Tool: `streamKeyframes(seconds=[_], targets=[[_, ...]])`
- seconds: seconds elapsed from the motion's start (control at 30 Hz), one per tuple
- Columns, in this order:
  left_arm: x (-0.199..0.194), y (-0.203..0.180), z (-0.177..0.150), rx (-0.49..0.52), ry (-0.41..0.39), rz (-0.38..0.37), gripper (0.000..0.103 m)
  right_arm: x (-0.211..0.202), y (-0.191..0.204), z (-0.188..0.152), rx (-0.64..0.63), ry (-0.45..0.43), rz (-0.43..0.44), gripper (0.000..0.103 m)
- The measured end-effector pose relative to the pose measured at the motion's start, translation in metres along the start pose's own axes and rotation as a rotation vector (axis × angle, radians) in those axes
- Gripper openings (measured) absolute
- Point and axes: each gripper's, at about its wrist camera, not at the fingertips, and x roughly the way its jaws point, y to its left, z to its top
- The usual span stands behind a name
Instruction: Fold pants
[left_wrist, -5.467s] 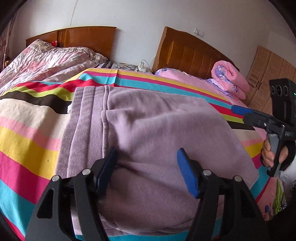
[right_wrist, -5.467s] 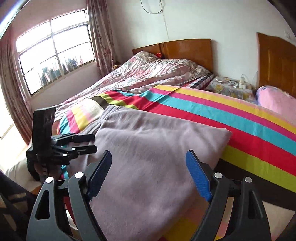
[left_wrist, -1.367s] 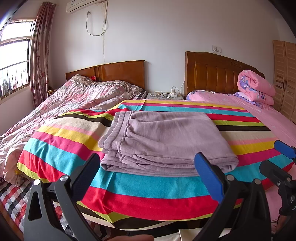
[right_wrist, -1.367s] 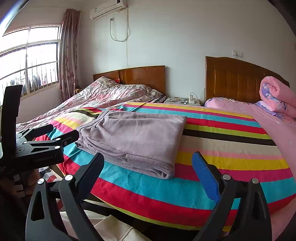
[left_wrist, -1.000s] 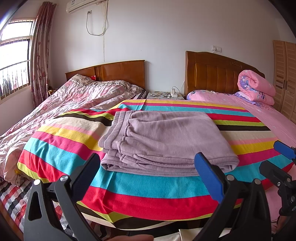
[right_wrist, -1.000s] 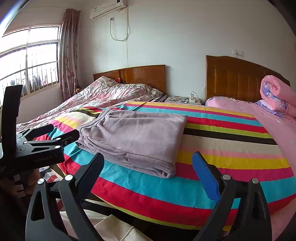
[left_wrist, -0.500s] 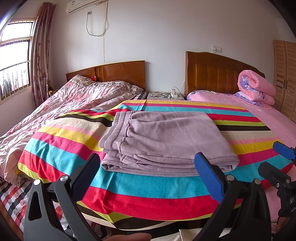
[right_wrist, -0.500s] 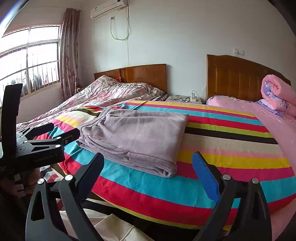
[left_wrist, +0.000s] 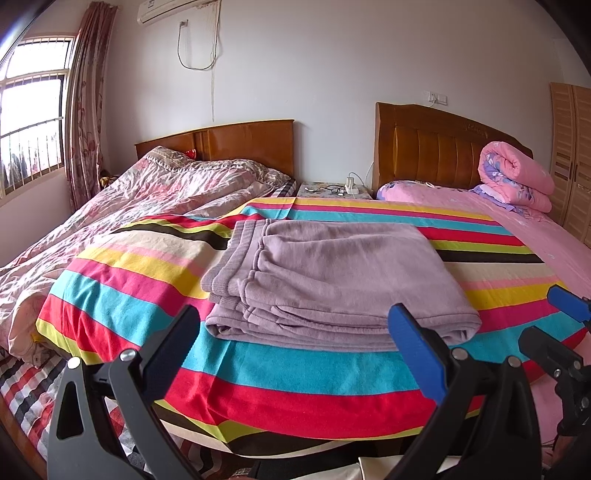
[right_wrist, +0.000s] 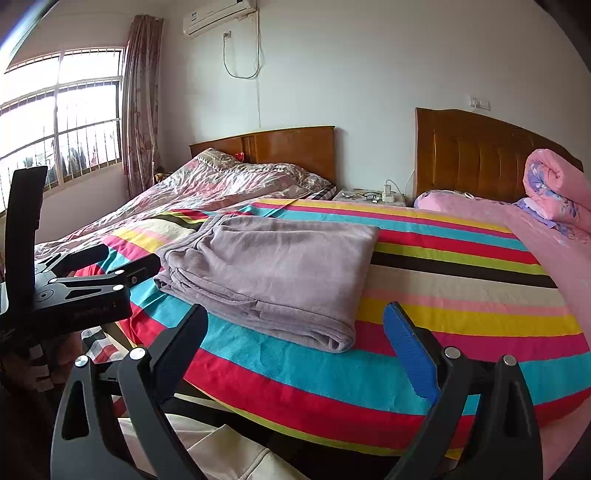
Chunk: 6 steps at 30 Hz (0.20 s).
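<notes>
I've got the folded lilac fleece pants lying as a flat rectangular stack on the rainbow-striped blanket that covers the nearer bed, ribbed waistband toward the left end, layered edges facing me. My left gripper is held off the bed's near edge w/ its jaws spread wide and nothing between them — the stack sits beyond the blue-padded fingertips, apart from them, roughly centred in the gap as seen from the left wrist cam. Right gripper likewise: jaws wide apart, empty, pants lying past the tips and a bit left of centre, not touched. In the right wrist view the left gripper shows at the left edge, near the waistband end but clear of the fabric; in the left wrist view the right gripper's tips poke in at the far right, beside the blanket. Behind: crumpled pink floral quilt on the 2nd bed, rolled pink duvet by the wooden headboard.
</notes>
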Motion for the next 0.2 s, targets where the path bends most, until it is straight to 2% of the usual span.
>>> streamKeyframes(seconds=[0.2], targets=[[0.0044, -0.0014, 0.0017, 0.006, 0.012, 0.0, 0.102, 0.0011, -0.0029, -0.0006, 0.002, 0.006, 0.014, 0.092]])
